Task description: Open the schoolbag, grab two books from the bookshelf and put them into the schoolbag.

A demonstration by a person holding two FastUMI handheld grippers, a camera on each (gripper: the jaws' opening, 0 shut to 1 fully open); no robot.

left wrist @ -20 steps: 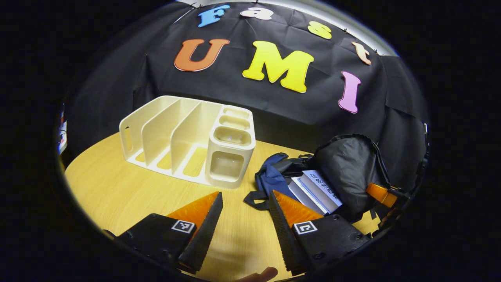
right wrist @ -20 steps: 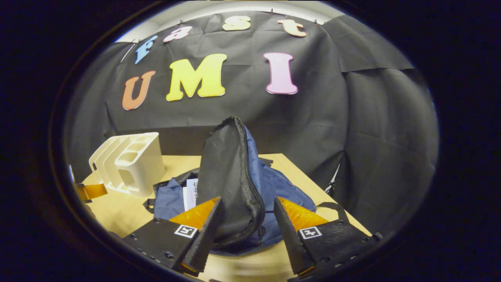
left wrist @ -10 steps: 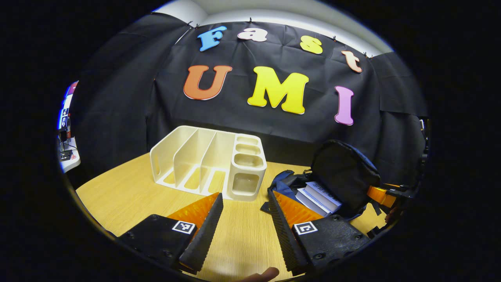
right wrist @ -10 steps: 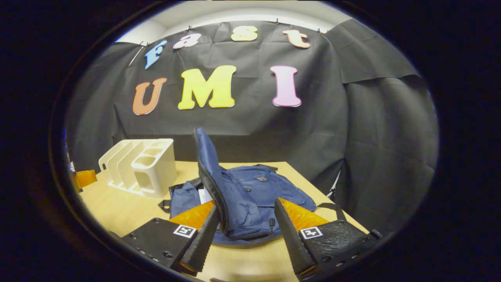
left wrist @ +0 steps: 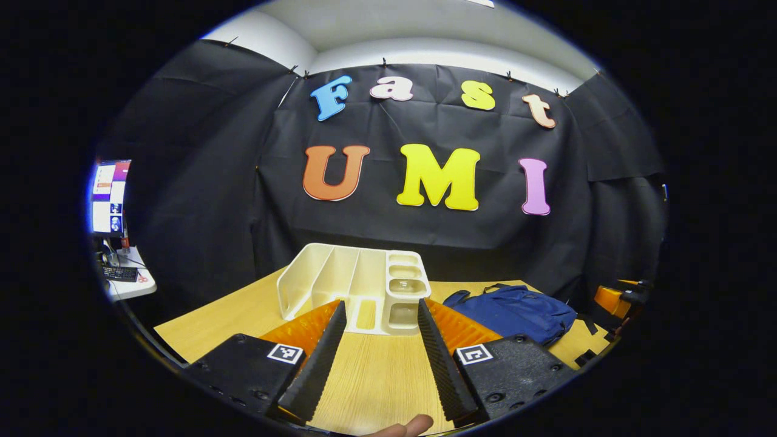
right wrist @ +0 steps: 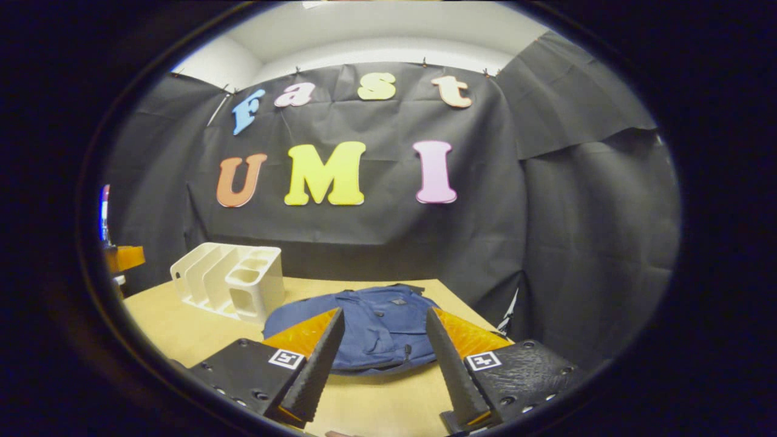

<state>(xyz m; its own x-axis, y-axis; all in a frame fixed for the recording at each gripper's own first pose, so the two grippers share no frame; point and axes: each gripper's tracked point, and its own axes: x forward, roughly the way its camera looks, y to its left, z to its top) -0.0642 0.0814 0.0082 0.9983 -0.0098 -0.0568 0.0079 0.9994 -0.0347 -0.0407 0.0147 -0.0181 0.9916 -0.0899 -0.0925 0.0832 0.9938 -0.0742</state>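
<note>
Lying flat on the counter (right wrist: 182, 328), the blue schoolbag (right wrist: 370, 325) rests just right of the white bookshelf (right wrist: 234, 285), its flap down. Both claws hover apart from it, gripping nothing: the right claw (right wrist: 381, 358) spread wide before the schoolbag, the left claw (left wrist: 377, 355) spread wide facing the bookshelf, whose slots hold no books.

Low in the centre of my right gripper view the blue schoolbag (right wrist: 376, 325) lies flat on the wooden table, flap down, a small pocket and a zip pull showing on its front. In my left gripper view it sits at lower right. The cream bookshelf (left wrist: 358, 288) stands just beside it, upright, its 3 long slots and 3 small cups holding nothing I can see.
</note>
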